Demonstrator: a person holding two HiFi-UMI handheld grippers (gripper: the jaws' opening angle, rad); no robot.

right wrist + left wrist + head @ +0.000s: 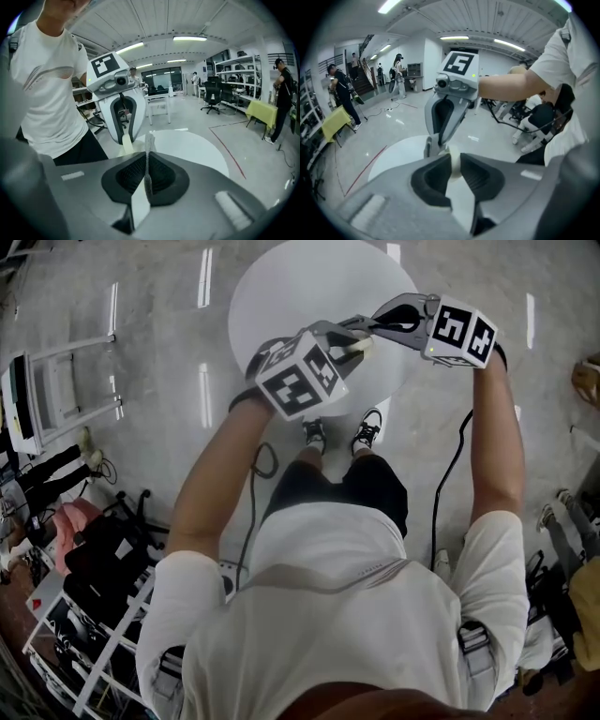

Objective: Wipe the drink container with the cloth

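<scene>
Both grippers hang above the near edge of the round white bench, with their tips close together. My left gripper is clamped on the pale container. My right gripper, to its right, is clamped on the thin grey cloth, which stands edge-on just beside the container.

Ceiling strip lights flood the room, streaking glare across the floor. Fisheye edges darken and bend.
</scene>
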